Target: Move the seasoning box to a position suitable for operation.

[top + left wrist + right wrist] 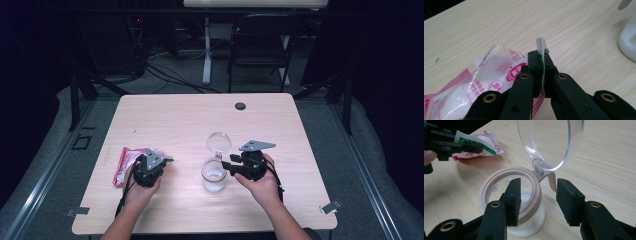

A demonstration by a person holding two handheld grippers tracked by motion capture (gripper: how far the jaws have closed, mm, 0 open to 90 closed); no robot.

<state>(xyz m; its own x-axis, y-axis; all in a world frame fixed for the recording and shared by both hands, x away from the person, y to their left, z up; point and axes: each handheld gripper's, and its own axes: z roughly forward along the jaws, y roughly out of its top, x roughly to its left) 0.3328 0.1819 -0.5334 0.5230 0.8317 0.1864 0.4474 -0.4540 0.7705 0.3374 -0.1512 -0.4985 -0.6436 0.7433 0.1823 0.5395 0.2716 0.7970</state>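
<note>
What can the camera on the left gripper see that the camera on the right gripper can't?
The left gripper view alone shows the left gripper's jaws from behind, shut on a white-and-green edge of the pink packet, with its print up close. The right gripper view alone shows the right gripper open around the jar's beige rim, the clear lid hinged up, and white powder inside. Both show the wooden table, packet and jar.

Open jar (214, 175), pink-white packet (126, 164) beside

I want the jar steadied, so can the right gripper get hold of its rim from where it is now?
Probably yes: the right gripper is open at the jar, one jaw inside the rim, one outside, beside the raised lid.
</note>
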